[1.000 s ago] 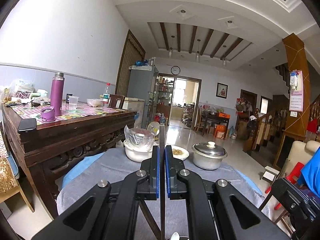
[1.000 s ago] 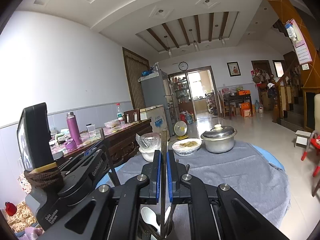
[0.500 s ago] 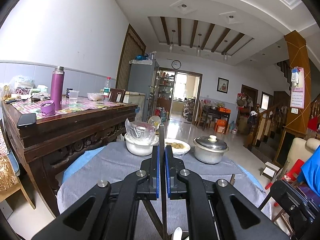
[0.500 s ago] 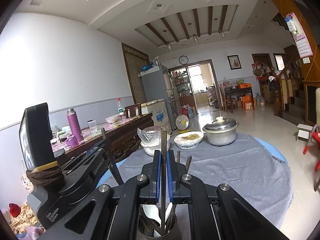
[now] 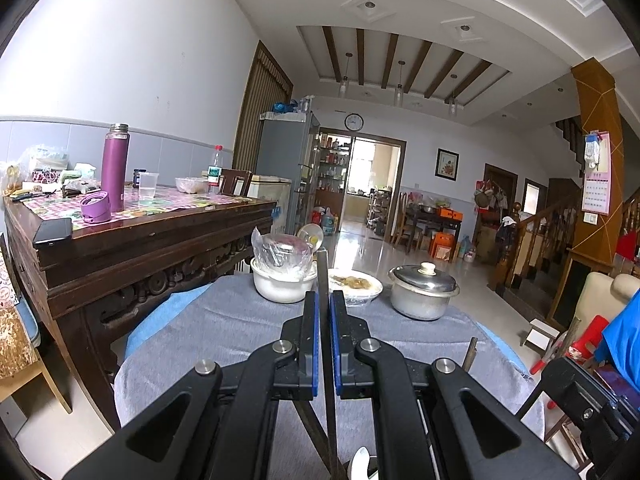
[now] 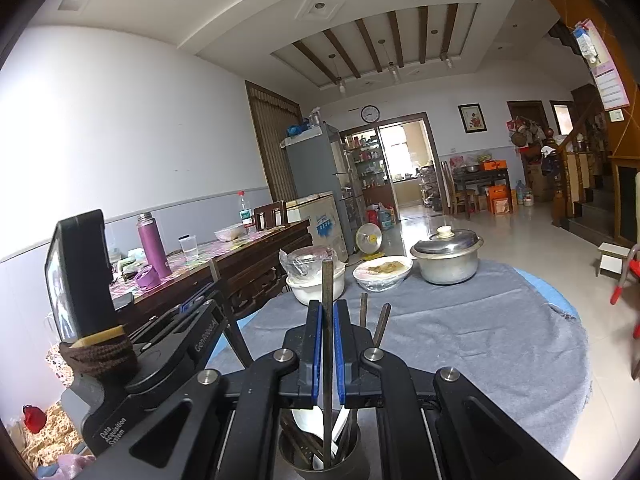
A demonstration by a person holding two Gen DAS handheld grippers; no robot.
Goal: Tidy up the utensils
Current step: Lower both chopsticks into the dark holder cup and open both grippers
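While upright, chopstick (image 6: 328, 320) between right tongs (image 6: 328, 344)

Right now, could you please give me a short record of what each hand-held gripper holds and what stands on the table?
left hand-held gripper: shut on a chopstick
right hand-held gripper: shut on a chopstick, lower end in the utensil holder
utensil holder contents: more chopsticks, a white spoon
table: grey cloth; lidded metal pot, covered dish, white bowl
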